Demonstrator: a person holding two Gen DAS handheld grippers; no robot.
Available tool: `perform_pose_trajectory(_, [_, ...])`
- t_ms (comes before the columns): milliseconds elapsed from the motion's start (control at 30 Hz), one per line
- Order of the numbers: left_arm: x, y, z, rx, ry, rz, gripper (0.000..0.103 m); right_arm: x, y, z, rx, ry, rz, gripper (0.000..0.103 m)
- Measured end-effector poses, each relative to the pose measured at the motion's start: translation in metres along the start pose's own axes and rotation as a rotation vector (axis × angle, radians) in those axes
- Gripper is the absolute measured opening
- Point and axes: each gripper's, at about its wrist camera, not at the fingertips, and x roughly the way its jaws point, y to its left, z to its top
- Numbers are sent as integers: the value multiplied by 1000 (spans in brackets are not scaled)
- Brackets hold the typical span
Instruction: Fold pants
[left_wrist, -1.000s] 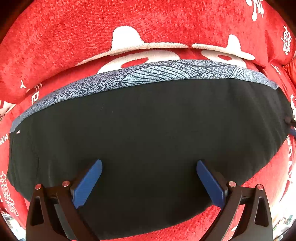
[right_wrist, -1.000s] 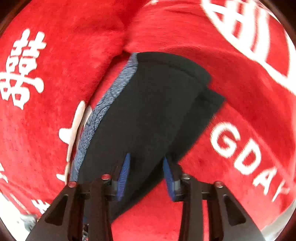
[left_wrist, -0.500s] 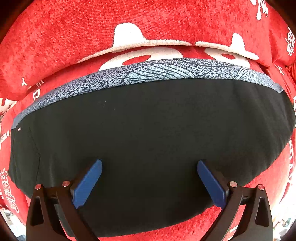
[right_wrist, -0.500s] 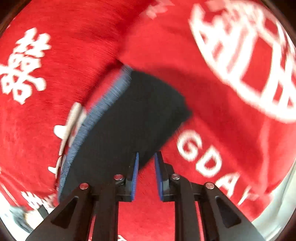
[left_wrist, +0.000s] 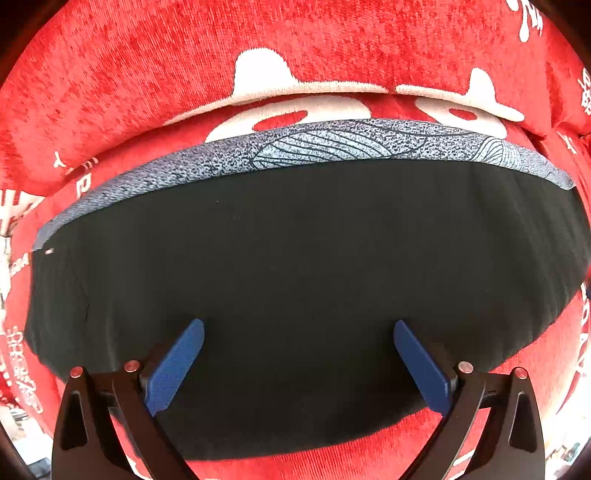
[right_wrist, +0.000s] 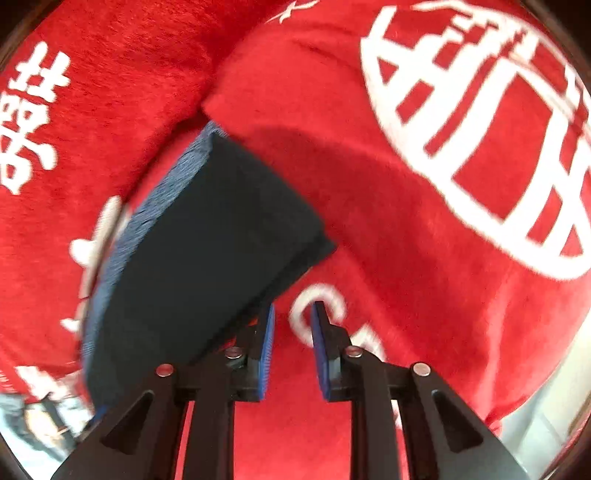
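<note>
1. The pants (left_wrist: 314, 280) lie folded into a broad flat packet on a red plush cover (left_wrist: 147, 74) printed with white characters and letters; the black cloth looks smooth and nearly free of creases
2. Along the far edge of the packet, toward the raised back edge of the cover, runs a blue-grey speckled band (left_wrist: 332, 147) with a fine leaf-line print; it follows the whole long side of the black panel
3. A tiny pale tag (left_wrist: 48, 251) sits at the left end of the packet, just under the band
4. At the left end a faint vertical seam or fold line shows in the black cloth; the near edge is a clean rounded line with red cover showing beyond it
5. In the right wrist view the packet's end shows some thickness, with stacked black layers and a lower layer sticking out slightly at the corner (right_wrist: 317, 247); this view is motion-blurred
6. The left gripper (left_wrist: 298, 363) hangs over the near half of the packet with its blue pads (left_wrist: 177, 365) spread wide; nothing is between them but the cloth below, and whether the tips touch it cannot be told
7. The right gripper (right_wrist: 292, 343) is off the packet's near corner, over bare red cover beside a white printed letter (right_wrist: 321, 299); its jaws have just been opening and stand a narrow gap apart with nothing between them
8. The black cloth lies just to the left of the right gripper's left pad (right_wrist: 266, 350), which it partly hides
</note>
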Motion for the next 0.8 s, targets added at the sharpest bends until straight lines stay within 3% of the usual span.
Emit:
perform_pose_trajectory(200, [-20, -31, -4, 71, 7, -8, 103, -5, 9, -32, 18, 80, 117, 34])
perform_pose_trajectory(333, [-26, -48, -7, 96, 20, -20, 103, -4, 20, -52, -23, 109, 99, 35])
perform_pose_trajectory(467, [-31, -56, -10, 119, 30, -23, 103, -11, 30, -69, -43, 127, 89, 44])
perform_pose_trajectory(800, [-43, -40, -25, 148, 56, -32, 103, -11, 61, -109, -67, 158, 75, 45])
